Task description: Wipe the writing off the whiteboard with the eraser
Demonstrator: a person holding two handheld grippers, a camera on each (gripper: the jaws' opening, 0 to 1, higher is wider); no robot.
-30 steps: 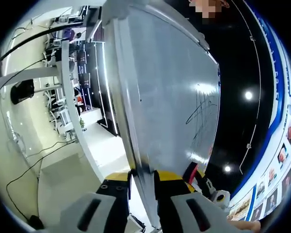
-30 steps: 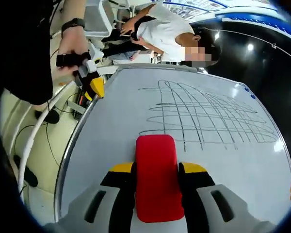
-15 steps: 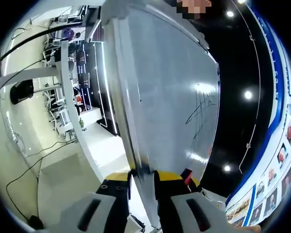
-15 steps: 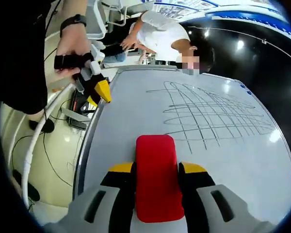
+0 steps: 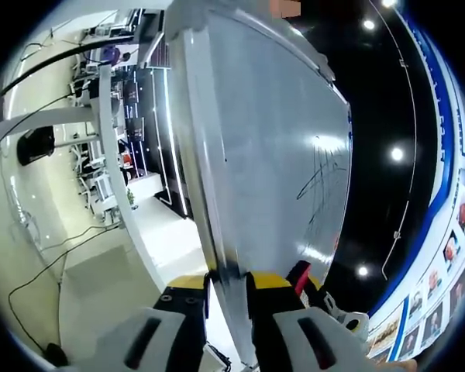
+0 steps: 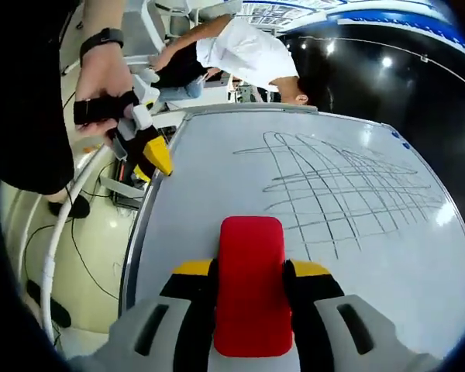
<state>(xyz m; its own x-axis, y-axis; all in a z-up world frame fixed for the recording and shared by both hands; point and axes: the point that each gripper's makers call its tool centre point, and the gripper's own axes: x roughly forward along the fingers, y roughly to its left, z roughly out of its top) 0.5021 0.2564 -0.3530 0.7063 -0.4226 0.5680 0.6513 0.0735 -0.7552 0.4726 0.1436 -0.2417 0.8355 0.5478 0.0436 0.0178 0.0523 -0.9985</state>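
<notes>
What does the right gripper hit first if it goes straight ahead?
Likely the scribbles on the whiteboard. The right gripper, shut on the eraser, points at them; how close is unclear.

A red eraser [image 6: 252, 287] rests on a white whiteboard [image 6: 217, 194] near crisscrossed black scribbles [image 6: 341, 194].

yellow-tipped grey gripper [image 6: 249, 273], black wristband [image 6: 99, 39]
</notes>
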